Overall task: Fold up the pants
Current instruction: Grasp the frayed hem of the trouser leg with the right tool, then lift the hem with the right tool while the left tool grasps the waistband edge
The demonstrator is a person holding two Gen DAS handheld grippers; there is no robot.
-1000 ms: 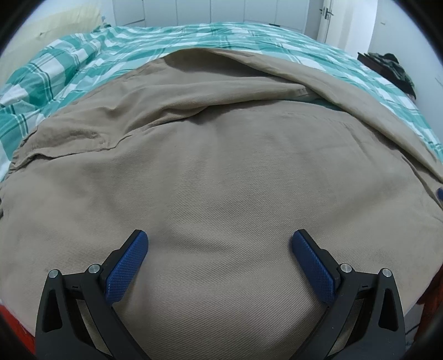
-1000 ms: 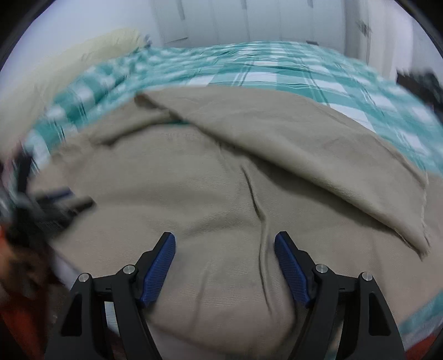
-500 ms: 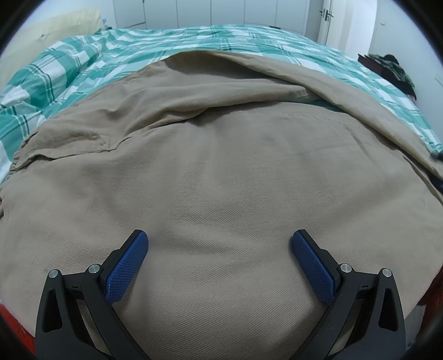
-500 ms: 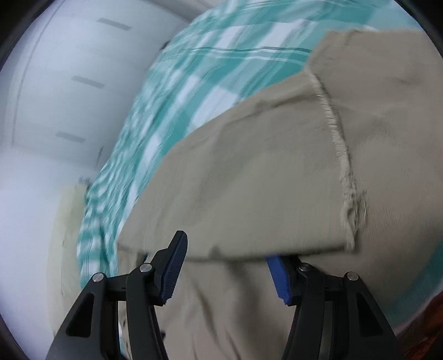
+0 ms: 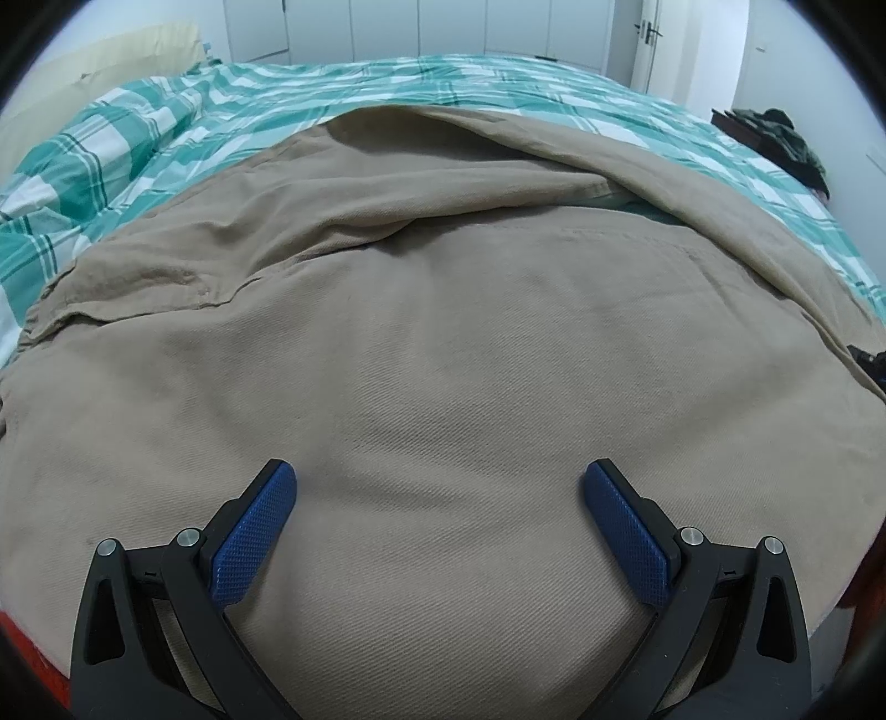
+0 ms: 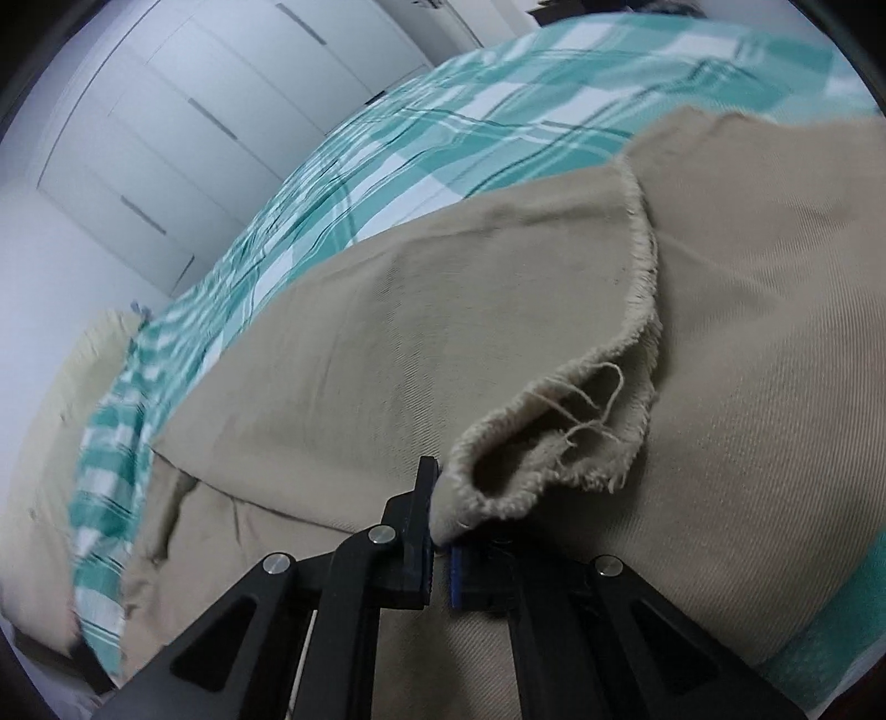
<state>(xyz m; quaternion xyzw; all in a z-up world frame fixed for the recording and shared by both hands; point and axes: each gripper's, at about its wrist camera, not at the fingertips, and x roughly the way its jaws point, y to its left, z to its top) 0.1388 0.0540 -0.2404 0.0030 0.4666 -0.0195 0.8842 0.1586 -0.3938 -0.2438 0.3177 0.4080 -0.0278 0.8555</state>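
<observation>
Left wrist view: my left gripper (image 5: 440, 498) hangs over the wide tan expanse of the pants (image 5: 443, 360), its blue pads (image 5: 252, 540) spread far apart with nothing but flat cloth under the gap and no fabric pinched. The pants lie spread on the green-and-white checked bedcover (image 5: 166, 133), filling most of the near part of the bed. From here one leg lies folded across the far part of the garment, its long axis slanting from the left edge up toward the middle, while another band of tan cloth sweeps down the right side toward the bed's edge. A pale pillow (image 5: 111, 55) sits at the far left, white wardrobe doors (image 5: 443, 22) stand behind the bed, and a dark heap of clothing (image 5: 775, 138) rests at the far right. In the right wrist view, my right gripper (image 6: 440, 545) has just been closing, and its jaws are now clamped on the frayed hem (image 6: 554, 437) of a pant leg, at the corner where loose threads curl. That leg stretches away from the pads toward the upper left, lying over the rest of the pants (image 6: 747, 332), with the checked cover (image 6: 387, 166) beyond.
</observation>
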